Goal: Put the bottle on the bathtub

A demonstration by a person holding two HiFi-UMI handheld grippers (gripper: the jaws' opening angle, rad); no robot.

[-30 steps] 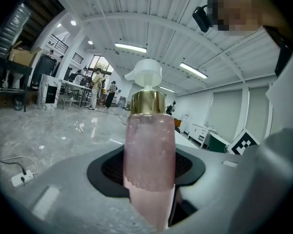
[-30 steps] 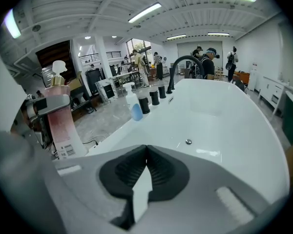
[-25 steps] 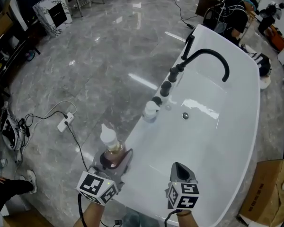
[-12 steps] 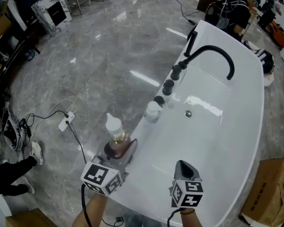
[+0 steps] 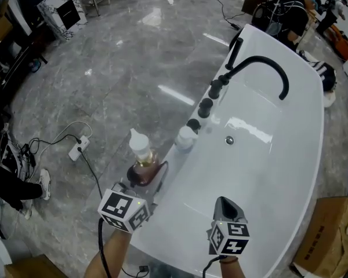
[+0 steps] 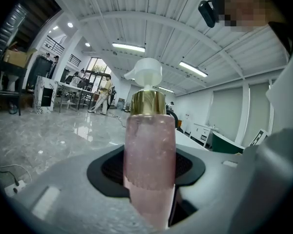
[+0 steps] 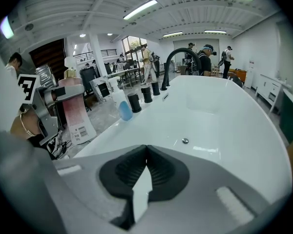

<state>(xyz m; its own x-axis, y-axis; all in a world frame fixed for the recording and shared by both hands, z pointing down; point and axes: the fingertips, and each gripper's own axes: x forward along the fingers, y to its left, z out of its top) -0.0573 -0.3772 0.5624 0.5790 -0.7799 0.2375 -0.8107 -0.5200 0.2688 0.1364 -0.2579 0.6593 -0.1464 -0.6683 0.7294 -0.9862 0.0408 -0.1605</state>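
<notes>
**Pink bottle in hand, not yet on the tub**

Pink-liquid pump bottle, w/ gold collar and white pump head, stands upright in the left gripper. The jaws clamp its lower body from both sides, pads on the plastic, set fairly wide since the bottle is broad. In the head view it sits just outside the rim of the white bathtub, on the floor side, by the tub's near end. It's close to the edge but not over it, as far as I can tell. No contact w/ the rim shows.

Right gripper hovers over the tub's inside at the near end, jaws closed on each other, nothing btw them. It has no part in the carry.

Further along the same rim are a small white-capped container, then black knobs and the black curved faucet. The rim btw that container and the left gripper is bare, so it's the likely landing spot.

Progress, my read: pick-up done, carry nearly done. Left to do:
- shift the bottle sideways over the rim
- lower it till the base sits flat
- open the jaws and back off w/o tipping it

The ledge looks narrow and glossy and the bottle is tall, so it needs to stay upright and centred.
</notes>
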